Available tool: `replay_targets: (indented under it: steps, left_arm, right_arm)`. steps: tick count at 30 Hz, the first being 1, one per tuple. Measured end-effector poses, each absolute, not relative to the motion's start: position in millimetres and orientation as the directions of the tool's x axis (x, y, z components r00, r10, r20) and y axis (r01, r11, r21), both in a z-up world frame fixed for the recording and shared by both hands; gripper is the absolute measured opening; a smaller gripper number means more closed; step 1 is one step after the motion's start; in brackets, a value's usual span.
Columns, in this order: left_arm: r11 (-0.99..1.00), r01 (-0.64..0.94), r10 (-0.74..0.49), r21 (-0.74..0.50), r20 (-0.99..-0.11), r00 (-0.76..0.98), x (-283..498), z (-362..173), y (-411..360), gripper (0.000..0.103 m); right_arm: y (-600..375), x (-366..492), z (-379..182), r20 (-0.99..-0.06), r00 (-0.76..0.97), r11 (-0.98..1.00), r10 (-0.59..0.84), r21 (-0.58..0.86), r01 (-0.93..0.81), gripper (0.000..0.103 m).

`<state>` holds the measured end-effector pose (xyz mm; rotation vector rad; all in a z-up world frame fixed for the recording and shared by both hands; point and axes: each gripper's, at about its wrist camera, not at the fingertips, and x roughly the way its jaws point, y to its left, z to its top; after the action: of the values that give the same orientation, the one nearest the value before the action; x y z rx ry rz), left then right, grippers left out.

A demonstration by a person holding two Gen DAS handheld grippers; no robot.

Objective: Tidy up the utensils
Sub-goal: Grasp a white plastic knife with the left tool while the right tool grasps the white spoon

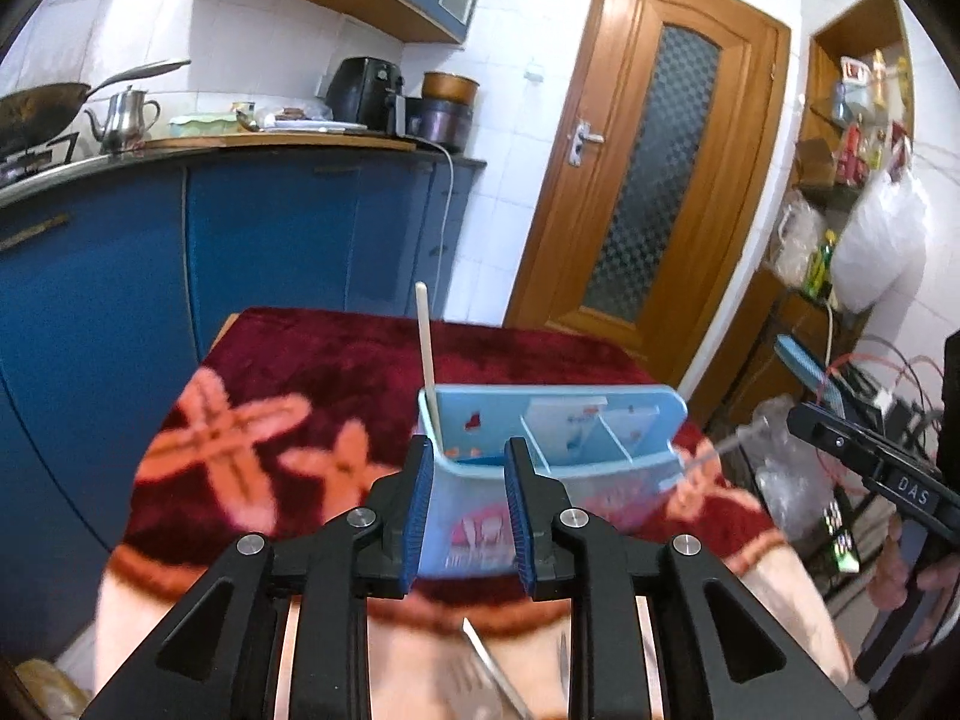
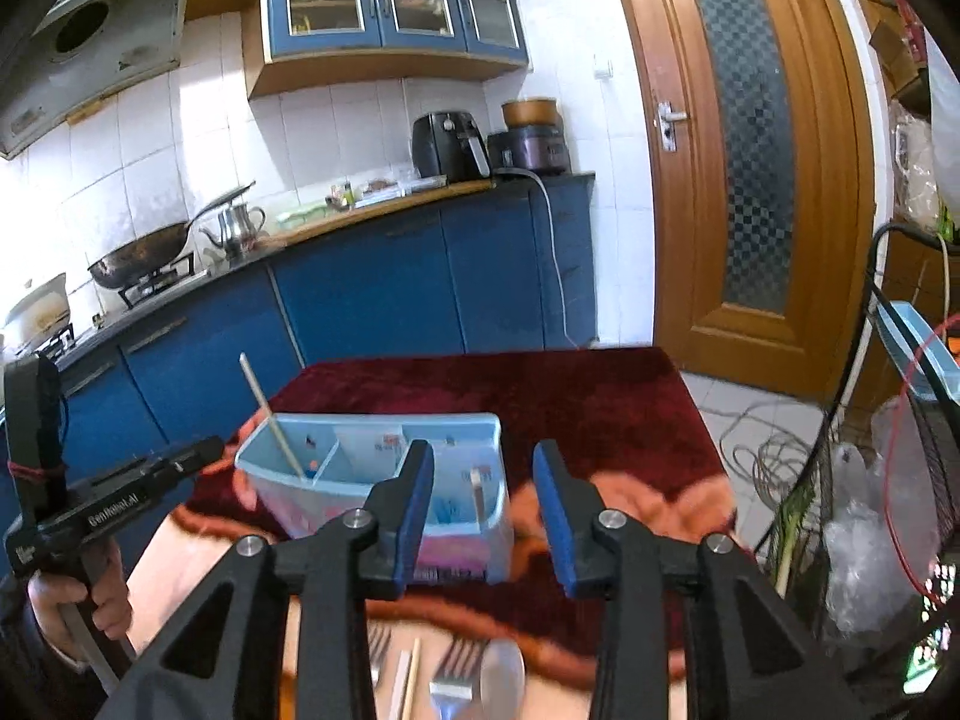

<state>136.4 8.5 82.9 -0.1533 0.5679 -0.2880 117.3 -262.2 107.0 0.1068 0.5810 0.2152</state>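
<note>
A light blue utensil holder [image 1: 558, 456] with three compartments stands on the red patterned tablecloth [image 1: 336, 372]; it also shows in the right wrist view [image 2: 372, 480]. One pale chopstick [image 1: 427, 354] stands upright in its left compartment, also seen in the right wrist view [image 2: 270, 414]. My left gripper [image 1: 468, 492] is open and empty just in front of the holder. My right gripper [image 2: 483, 504] is open and empty above the holder's right end. Forks [image 2: 453, 669], a spoon [image 2: 501, 681] and a chopstick [image 2: 408, 684] lie on the cloth below it. Metal utensils [image 1: 492, 672] lie below the left gripper, blurred.
Blue kitchen cabinets [image 2: 372, 282] and a counter with a wok [image 2: 144, 252] and kettle [image 2: 237, 228] stand behind the table. A wooden door [image 2: 750, 162] is at the right. A wire rack with bags and cables [image 2: 864, 516] stands beside the table's right edge.
</note>
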Motion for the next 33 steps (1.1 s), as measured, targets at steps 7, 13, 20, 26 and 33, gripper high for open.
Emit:
replay_targets:
  steps: [7, 13, 20, 26, 33]
  left_arm:
    - [0.959, 0.22, -0.285, -0.181, -0.592, 0.754, 109.2, 83.6, 11.0, 0.024]
    - [0.961, 0.22, -0.274, -0.167, -0.679, 0.681, 97.5, 66.8, 7.8, 0.024]
    - [0.964, 0.192, -0.265, -0.187, -0.766, 0.586, 103.0, 35.7, 4.8, 0.025]
    - [0.955, 0.197, -0.292, -0.221, -0.811, 0.506, 109.6, 13.0, -0.9, 0.025]
    - [0.956, 0.188, -0.288, -0.226, -0.854, 0.434, 119.2, -6.7, -6.2, 0.025]
  right_arm:
    - [-267.6, 105.5, 83.4, -0.66, 0.704, 0.965, 0.262, 0.2, -0.171, 0.038]
    - [-268.5, 100.3, 51.0, -0.754, 0.602, 0.965, 0.264, 0.201, -0.17, 0.038]
    - [-268.2, 100.4, 22.5, -0.821, 0.503, 0.962, 0.271, 0.208, -0.178, 0.038]
    - [-266.2, 106.2, 8.8, -0.85, 0.458, 0.963, 0.261, 0.199, -0.18, 0.038]
    - [-262.3, 117.0, -2.6, -0.871, 0.418, 0.964, 0.256, 0.197, -0.18, 0.038]
